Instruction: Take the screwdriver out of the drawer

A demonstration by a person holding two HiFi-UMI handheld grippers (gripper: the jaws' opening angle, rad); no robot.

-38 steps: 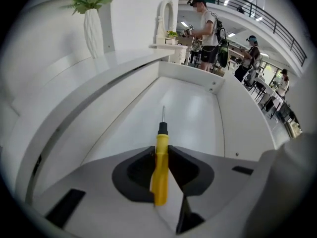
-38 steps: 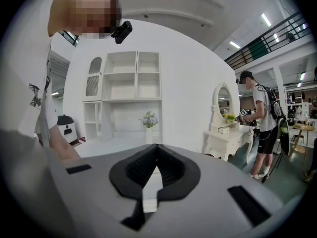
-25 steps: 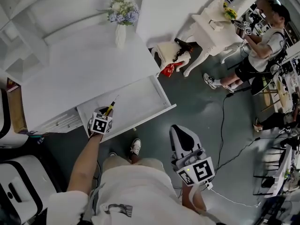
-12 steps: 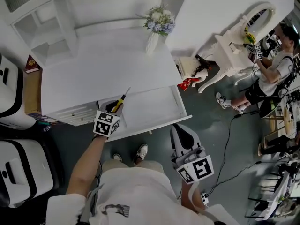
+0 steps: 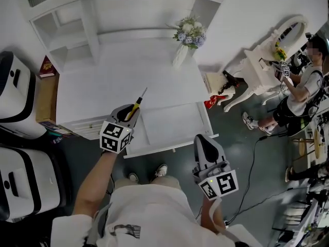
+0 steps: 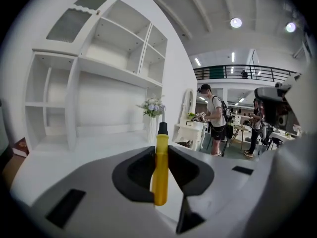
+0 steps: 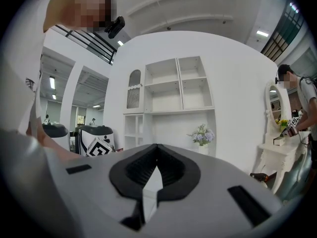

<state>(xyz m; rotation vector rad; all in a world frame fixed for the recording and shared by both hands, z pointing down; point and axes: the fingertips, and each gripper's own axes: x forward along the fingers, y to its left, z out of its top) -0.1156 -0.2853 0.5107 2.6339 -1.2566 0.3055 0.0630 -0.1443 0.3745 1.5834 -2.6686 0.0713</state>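
Note:
My left gripper point(image 5: 129, 112) is shut on the yellow-handled screwdriver point(image 5: 135, 106), whose metal shaft points up and away over the white desk top point(image 5: 92, 94). In the left gripper view the yellow handle point(image 6: 160, 167) stands upright between the dark pads, black collar on top. The white drawer point(image 5: 169, 125) stands pulled out below and right of that gripper, and its inside looks bare. My right gripper point(image 5: 204, 145) hangs in front of the drawer's right end. Its jaws are shut with nothing between them point(image 7: 155, 155).
A vase of flowers point(image 5: 188, 35) stands at the desk's back right, under white shelves point(image 5: 128, 9). A white dressing table point(image 5: 270, 60) and a person point(image 5: 298, 96) are to the right. White and black machines point(image 5: 20, 174) stand at the left. Cables run over the dark floor.
My left gripper has lifted the screwdriver out of the drawer to above the desk's front edge. The right gripper has shifted slightly toward the drawer's right end.

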